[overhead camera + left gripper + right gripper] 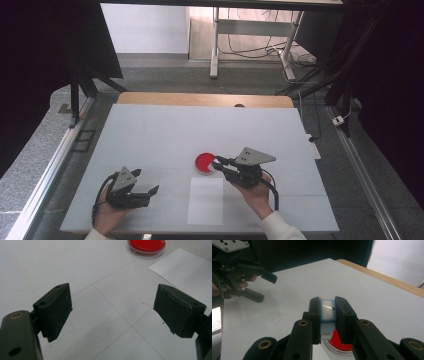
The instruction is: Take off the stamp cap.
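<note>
A round clear dish with a red filling [203, 162] lies on the white table [150, 135] near its middle. My right gripper [218, 162] reaches over the dish's right rim. Seen from the right gripper view, my right gripper [328, 304] is shut on a small light-blue block with a white face [327, 311], held just above the red dish [339, 343]. My left gripper [146, 181] rests at the front left, open and holding nothing. In the left gripper view, my left gripper [113, 298] has its jaws wide apart over bare table, with the red dish [146, 245] far ahead.
A white paper sheet [206, 200] lies flat at the table's front, just in front of the dish, and appears again [185, 267] at the right. The table's wooden far edge [205, 99] runs behind. Metal rails [47, 170] flank the table.
</note>
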Demonstrator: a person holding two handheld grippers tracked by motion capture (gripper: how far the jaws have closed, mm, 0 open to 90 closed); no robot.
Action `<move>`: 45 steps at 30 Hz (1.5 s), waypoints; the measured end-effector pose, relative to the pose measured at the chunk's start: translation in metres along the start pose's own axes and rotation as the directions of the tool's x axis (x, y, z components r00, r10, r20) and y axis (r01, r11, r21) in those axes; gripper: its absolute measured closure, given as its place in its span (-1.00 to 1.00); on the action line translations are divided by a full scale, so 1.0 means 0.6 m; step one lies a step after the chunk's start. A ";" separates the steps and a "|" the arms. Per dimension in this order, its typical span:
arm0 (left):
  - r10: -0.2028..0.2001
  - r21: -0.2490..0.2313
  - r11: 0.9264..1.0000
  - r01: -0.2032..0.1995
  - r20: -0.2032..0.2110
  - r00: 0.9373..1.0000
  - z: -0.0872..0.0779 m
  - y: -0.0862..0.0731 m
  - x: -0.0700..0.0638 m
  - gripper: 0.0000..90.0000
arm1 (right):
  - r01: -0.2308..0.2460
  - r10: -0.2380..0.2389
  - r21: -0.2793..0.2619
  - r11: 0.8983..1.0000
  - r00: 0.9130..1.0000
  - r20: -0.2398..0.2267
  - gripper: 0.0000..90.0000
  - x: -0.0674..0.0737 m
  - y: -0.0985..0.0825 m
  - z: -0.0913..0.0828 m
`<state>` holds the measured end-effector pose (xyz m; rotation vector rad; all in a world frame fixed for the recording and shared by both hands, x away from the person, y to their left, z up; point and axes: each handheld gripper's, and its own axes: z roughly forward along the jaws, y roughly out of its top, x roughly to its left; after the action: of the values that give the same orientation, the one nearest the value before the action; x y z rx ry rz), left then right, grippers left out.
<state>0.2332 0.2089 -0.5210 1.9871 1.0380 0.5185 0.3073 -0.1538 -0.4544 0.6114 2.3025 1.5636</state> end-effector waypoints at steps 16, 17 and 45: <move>0.003 -0.034 0.999 -0.003 0.015 1.000 0.013 0.013 -0.003 -0.65 | -0.030 0.030 -0.007 1.000 1.000 0.008 0.67 -0.006 0.002 -0.005; 0.008 -0.038 0.999 -0.007 0.016 1.000 0.013 0.014 -0.004 -0.65 | -0.029 0.029 -0.006 1.000 1.000 0.007 0.67 -0.006 0.002 -0.004; 0.058 -0.041 0.998 -0.057 0.027 0.998 0.028 0.065 -0.038 -0.64 | -0.027 0.027 -0.014 1.000 1.000 0.006 0.67 -0.002 0.002 -0.005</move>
<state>0.2500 0.1696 -0.4988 1.9881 0.9486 0.5368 0.3075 -0.1565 -0.4521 0.6458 2.2864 1.5864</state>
